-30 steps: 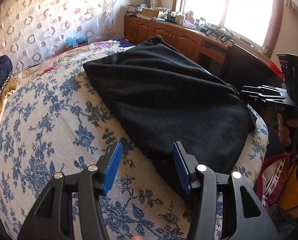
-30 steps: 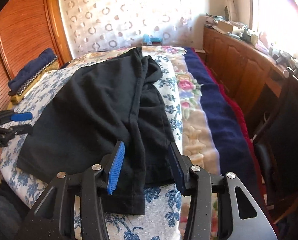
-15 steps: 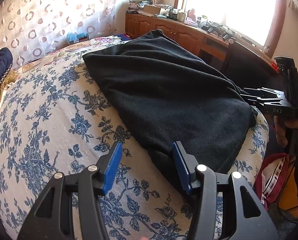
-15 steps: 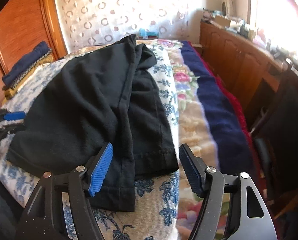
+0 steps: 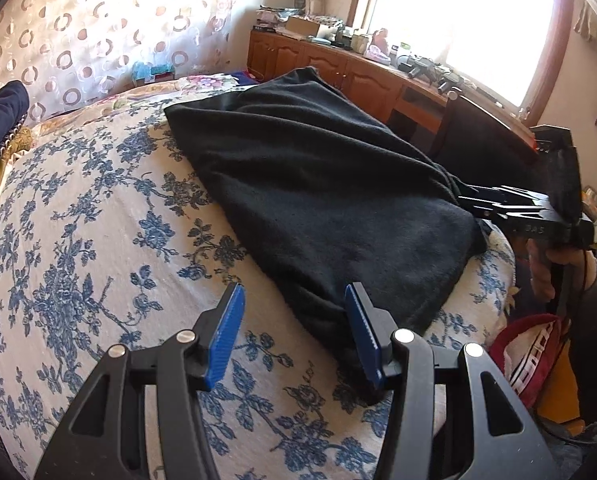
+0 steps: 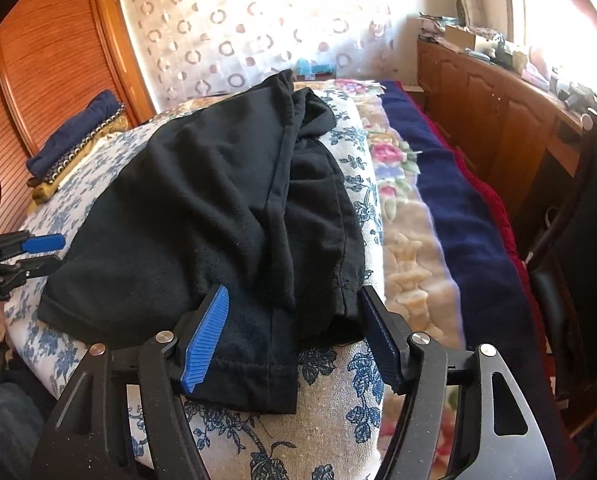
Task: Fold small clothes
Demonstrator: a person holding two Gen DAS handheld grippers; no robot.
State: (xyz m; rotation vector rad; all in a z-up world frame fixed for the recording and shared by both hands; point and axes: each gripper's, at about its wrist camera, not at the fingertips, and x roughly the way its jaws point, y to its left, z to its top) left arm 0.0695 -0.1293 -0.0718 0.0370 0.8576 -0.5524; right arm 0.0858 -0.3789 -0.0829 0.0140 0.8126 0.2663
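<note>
A black garment (image 5: 318, 184) lies spread on the blue floral bedspread (image 5: 78, 240), bunched along its far side (image 6: 202, 208). My left gripper (image 5: 293, 292) is open just above the bed at the garment's near corner, its right finger over the cloth edge. My right gripper (image 6: 292, 300) straddles the layered hem at the other near corner. Its jaws are closing, with cloth between them and the pads not pressing on it. From the left wrist view the right gripper (image 5: 474, 200) shows at the garment's right corner. The left gripper (image 6: 46, 254) appears at the left edge of the right wrist view.
A folded stack of navy clothes (image 6: 74, 132) sits by the wooden headboard (image 6: 38, 60). A navy blanket (image 6: 458, 200) runs along the bed's right side. Wooden cabinets (image 6: 498, 120), a dark chair (image 5: 482, 140) and a red bag (image 5: 530, 352) stand beside the bed.
My right gripper's jaws spread wider, then narrowed a little, and the black hem now lies deeper between them. The left gripper has hardly moved and stays open.
</note>
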